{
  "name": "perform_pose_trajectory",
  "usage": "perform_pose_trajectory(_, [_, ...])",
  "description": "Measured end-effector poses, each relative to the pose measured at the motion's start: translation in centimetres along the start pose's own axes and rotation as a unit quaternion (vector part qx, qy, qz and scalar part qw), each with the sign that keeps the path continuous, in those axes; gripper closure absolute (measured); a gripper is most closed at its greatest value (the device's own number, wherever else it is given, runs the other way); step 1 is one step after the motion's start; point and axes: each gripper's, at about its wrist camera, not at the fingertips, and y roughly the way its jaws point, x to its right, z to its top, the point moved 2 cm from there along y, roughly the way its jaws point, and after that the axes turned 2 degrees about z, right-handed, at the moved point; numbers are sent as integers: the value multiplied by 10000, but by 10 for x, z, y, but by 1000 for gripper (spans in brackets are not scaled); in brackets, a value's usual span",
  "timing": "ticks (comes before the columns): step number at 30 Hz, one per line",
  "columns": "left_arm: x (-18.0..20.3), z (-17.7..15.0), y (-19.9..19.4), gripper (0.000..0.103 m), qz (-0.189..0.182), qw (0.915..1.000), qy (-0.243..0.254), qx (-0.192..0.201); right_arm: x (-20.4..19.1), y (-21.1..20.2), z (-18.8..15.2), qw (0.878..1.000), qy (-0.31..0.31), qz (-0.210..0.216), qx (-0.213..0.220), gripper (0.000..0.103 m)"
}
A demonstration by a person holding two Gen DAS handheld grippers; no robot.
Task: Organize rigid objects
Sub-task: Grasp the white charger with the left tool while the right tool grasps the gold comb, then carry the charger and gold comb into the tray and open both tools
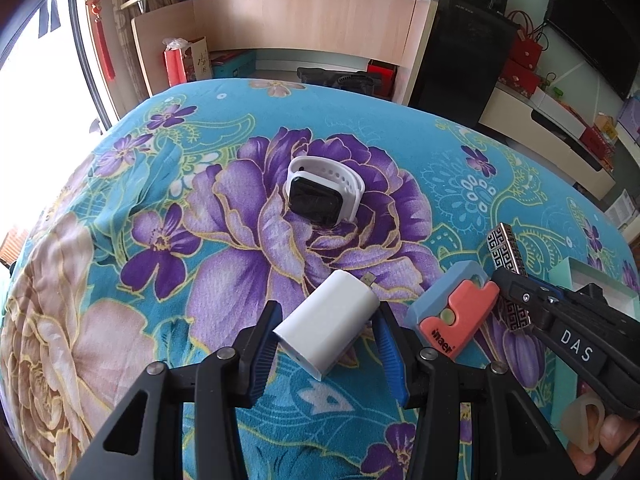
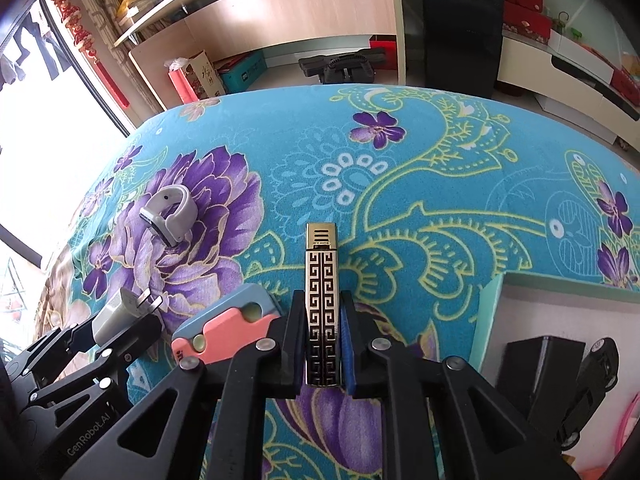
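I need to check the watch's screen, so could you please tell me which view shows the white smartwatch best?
The left wrist view: the white smartwatch sits mid-frame, dark screen facing the camera. The right wrist view shows it edge-on and off to the left, screen hidden.

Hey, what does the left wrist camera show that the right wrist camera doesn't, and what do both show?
Only the left wrist view shows the smartwatch's dark screen and fingertips of a hand at the lower right.

Only the right wrist view shows what is inside the pale green box: a black block and a black toy car.

Both show the white charger between the left gripper's jaws, the patterned lighter clamped in the right gripper, the blue-and-pink tool, the watch, and the floral cloth.
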Motion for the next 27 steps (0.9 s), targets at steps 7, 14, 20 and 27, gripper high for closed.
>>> perform_pose_trajectory(7, [3, 2, -22, 53, -9, 9996, 58, 266, 10, -39, -18, 9981, 400, 88, 467, 88])
perform_pose_trajectory(14, [13, 4, -49, 53, 26, 9980, 209, 592, 12, -74, -34, 9953, 596, -19, 760, 88])
perform_pose_trajectory(20, [35, 3, -72, 53, -96, 9952, 483, 848, 24, -98, -47, 9926, 796, -175, 896, 88])
perform_pose_trajectory(27, [66, -5, -90, 53, -258, 9915, 787, 1006, 44, -122, -70, 9884, 1036, -474, 1008, 88])
